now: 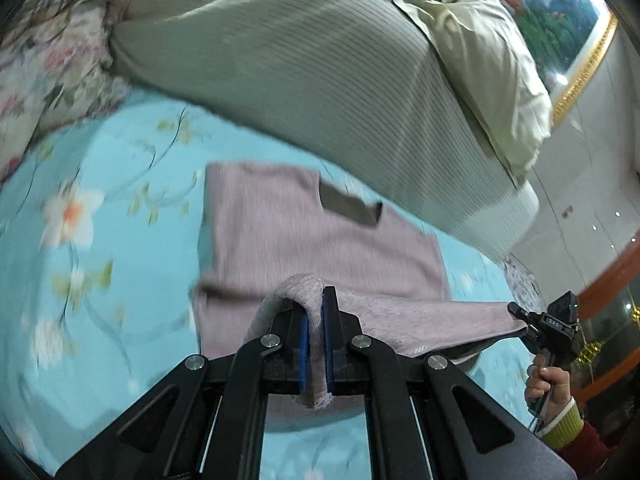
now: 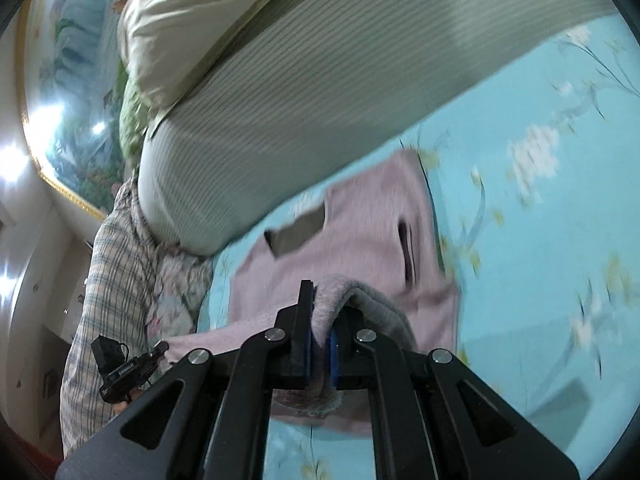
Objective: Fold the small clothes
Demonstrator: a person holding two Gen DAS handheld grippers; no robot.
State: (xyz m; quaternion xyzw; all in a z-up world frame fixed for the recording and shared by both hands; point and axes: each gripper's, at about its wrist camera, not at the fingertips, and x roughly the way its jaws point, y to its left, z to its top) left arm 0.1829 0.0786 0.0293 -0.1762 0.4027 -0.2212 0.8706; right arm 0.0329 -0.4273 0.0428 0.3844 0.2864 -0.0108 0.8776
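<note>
Landmark: the pink garment (image 1: 320, 240), a small knit top lying on the blue floral sheet (image 1: 100, 240).

Left of the garment in the left wrist view, the sheet is bare but for its printed white flowers, and a floral quilt (image 1: 44, 80) is bunched at the far left corner. Behind the garment runs a large grey-green ribbed pillow (image 1: 300, 72), with a paler cream pillow (image 1: 492, 60) lying on its right end. Beyond that hangs a gold-framed picture (image 1: 560, 28).

The far part of the garment lies flat on the sheet, a dark label or patch showing near its far edge. Its near edge is lifted off the sheet and stretched between the two grippers. The left gripper (image 1: 319, 312) is clenched on the left end of this edge: fabric humps over the tips and hangs down between the blue pads. At the right end of the same edge, the right gripper (image 1: 520, 316) pinches the corner, held by a hand (image 1: 546, 380) in a sleeve with a green cuff.

In the right wrist view, the right gripper (image 2: 320, 308) is likewise clamped on a fold of garment (image 2: 360, 232), the knit bulging over the right finger. To the garment's left, the other gripper (image 2: 160, 350) shows small, before a plaid cloth (image 2: 104, 280).
</note>
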